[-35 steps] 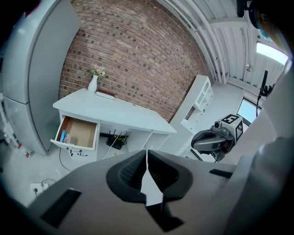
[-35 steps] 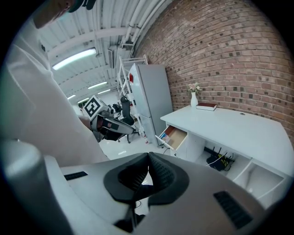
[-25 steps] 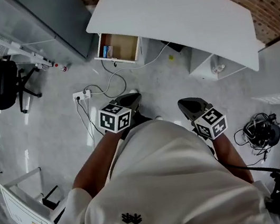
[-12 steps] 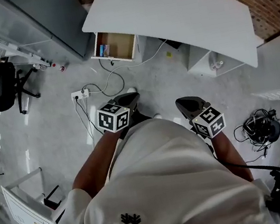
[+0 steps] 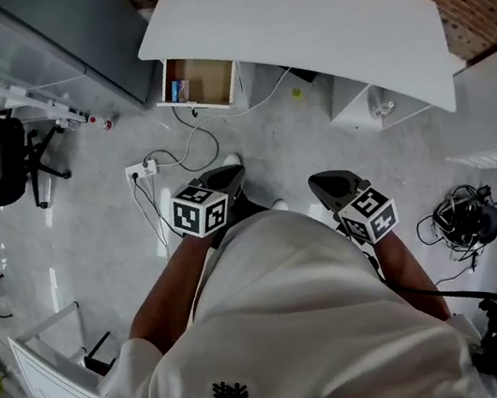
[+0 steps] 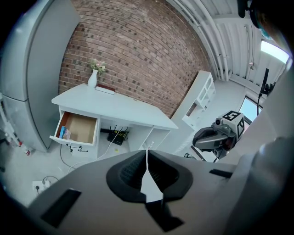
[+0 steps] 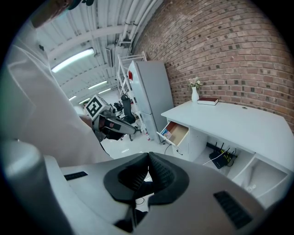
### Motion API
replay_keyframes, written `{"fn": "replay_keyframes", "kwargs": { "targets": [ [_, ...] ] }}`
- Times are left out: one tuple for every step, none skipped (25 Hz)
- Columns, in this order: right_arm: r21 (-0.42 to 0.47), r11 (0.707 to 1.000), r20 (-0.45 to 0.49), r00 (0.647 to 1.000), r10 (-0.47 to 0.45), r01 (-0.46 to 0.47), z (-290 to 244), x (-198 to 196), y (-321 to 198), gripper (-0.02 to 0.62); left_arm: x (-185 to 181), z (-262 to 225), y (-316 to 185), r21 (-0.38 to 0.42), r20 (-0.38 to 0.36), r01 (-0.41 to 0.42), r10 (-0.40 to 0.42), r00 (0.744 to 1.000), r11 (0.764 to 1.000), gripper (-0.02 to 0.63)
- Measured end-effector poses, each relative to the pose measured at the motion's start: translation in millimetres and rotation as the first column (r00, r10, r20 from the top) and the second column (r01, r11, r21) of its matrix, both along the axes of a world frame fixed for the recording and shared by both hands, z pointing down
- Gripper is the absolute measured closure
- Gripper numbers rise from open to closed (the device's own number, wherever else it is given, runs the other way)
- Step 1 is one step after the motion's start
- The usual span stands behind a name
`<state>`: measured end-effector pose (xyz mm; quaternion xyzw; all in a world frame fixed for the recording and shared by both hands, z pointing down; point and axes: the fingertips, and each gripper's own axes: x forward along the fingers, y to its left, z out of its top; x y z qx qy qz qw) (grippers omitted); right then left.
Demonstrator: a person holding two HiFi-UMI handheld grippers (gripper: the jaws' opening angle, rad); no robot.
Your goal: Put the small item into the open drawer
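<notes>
Drawer [image 5: 199,82] shifted up-frame, left gripper [image 6: 147,153] still shut

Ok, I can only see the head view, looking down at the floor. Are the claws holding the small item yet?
Observer: No. The left gripper view shows the left claw shut, with nothing in it.
Operator: And the other one?
Observer: The right gripper view shows the right claw shut and empty too.
Operator: Is anything tucked away where I can't see it?
Observer: Yes. Under the white desk there is a black router with antennas, to the right of the open drawer.
</notes>
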<state>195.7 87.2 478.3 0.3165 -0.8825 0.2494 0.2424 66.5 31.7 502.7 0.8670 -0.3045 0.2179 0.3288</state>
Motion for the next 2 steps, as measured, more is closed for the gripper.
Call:
{"fn": "replay_keyframes", "kwargs": {
  "targets": [
    [0.0, 1.0, 0.002, 1.0, -0.002, 0.002, -0.2, -0.4, -1.5, 0.566, -0.4, 0.5, -1.1, -0.001, 0.003, 0.001, -0.001, 1.0, 1.0, 0.577],
    [0.001, 1.0, 0.004, 1.0, -0.003, 0.003, -0.3, -0.9, -3.1, 0.566, -0.8, 1.1, -2.4, -0.001, 0.006, 0.002, -0.002, 1.0, 1.0, 0.577]
  ]
}}
